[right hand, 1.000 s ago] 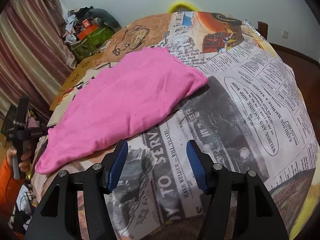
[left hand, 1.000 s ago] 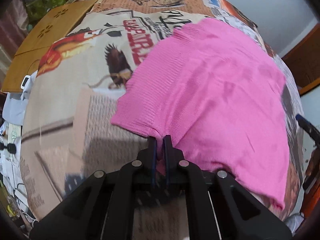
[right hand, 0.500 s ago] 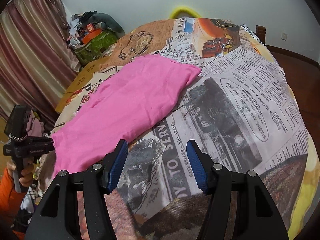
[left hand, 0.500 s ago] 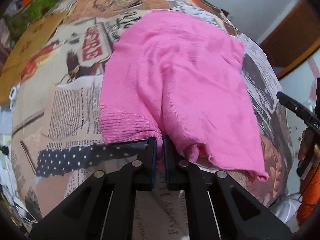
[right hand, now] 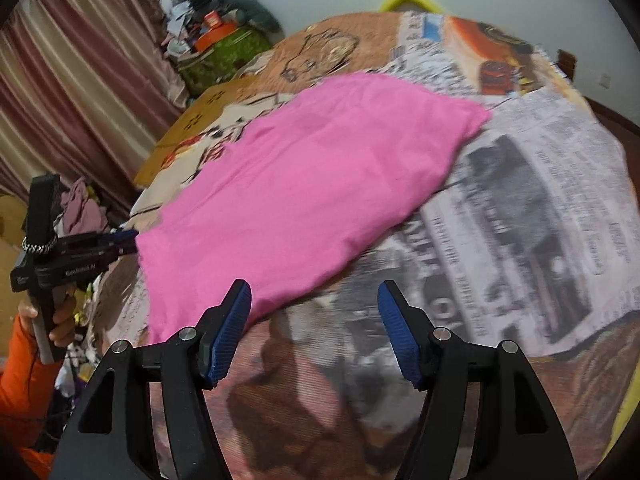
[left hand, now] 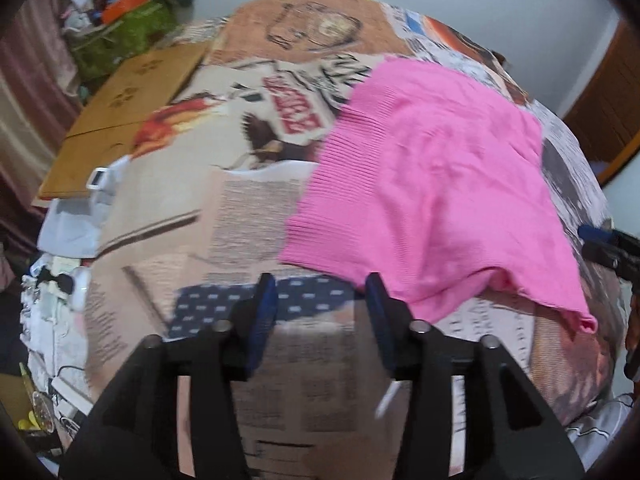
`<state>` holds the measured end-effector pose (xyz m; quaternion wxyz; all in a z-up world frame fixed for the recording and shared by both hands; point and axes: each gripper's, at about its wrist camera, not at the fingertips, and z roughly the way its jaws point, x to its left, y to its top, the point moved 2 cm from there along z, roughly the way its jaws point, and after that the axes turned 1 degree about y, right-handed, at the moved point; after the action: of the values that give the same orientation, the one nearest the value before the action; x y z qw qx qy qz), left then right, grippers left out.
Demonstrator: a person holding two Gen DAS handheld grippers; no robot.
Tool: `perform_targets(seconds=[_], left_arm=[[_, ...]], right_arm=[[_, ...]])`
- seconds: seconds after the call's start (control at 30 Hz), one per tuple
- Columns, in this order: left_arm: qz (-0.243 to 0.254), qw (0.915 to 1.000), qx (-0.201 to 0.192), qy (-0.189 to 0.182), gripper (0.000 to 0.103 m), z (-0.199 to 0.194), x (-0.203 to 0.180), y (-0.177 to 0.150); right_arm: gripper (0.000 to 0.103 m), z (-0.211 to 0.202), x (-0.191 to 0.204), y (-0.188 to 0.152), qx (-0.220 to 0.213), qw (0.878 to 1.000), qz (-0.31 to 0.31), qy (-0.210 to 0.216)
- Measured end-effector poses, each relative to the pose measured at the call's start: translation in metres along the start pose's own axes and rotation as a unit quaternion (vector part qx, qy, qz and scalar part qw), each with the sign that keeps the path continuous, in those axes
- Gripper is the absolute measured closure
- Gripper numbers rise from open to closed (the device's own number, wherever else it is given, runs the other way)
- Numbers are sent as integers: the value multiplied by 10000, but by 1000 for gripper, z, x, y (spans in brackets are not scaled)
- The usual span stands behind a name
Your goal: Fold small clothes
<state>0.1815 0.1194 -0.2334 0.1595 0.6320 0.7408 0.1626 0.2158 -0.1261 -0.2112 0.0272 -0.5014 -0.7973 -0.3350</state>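
A pink knit garment (left hand: pixel 432 184) lies spread on the newspaper-print bed cover (left hand: pixel 256 216); its ribbed hem faces left in the left wrist view. It also shows in the right wrist view (right hand: pixel 304 192). My left gripper (left hand: pixel 322 304) is open and empty, just in front of the garment's near edge. It also shows in the right wrist view (right hand: pixel 124 240), at the garment's left corner. My right gripper (right hand: pixel 314 308) is open and empty, with its left finger (right hand: pixel 232 320) next to the garment's near edge. Its tip shows at the right in the left wrist view (left hand: pixel 600 240).
A flat cardboard sheet (left hand: pixel 124 112) lies off the bed's far left side. Piled clutter (right hand: pixel 216 36) and a curtain (right hand: pixel 72 92) stand behind it. Loose items (left hand: pixel 56 280) lie by the bed's left edge. A wooden door (left hand: pixel 604 112) is at the right.
My left gripper has opened and let go of the pink garment, which now lies flat on the cover. My right gripper has moved closer to the garment's near edge.
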Motion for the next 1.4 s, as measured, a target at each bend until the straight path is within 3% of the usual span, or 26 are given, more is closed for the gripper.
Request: perform_targets(seconds=[0.17,0.33,0.43,0.57,0.87,1.17,1.33,1.4], left_arm=[[-224,9997,-52,-5,52,-1,19,-4],[-314,9995,-14,-38,52,1,25,-9],[-265,9996,-36,17,52,0,23,-10],[-273,9996,-58,-1,51,-3,21,-7],[-200,9997,-132,-51,44,-14,8,0],[40,9998,-38,-168,42,-10,-18,5],[129,9997,-71,-182,40,-11,-24,8],[100,9997,-72,-191,39,-11,-24,8]], right_arm=[[41,24,11,-3,383,9990,129,205],[38,36,19,-2,307,9994,-72,111],[55,36,20,-1,262,9995,-101,156],[93,35,25,0,188,9994,-265,112],[96,18,-1,-3,91,9995,-272,-132],[99,-2,-55,-20,219,9965,-83,-800],[98,-22,-69,-21,68,9969,604,-498],[91,-28,-63,-17,-28,9969,722,-300]])
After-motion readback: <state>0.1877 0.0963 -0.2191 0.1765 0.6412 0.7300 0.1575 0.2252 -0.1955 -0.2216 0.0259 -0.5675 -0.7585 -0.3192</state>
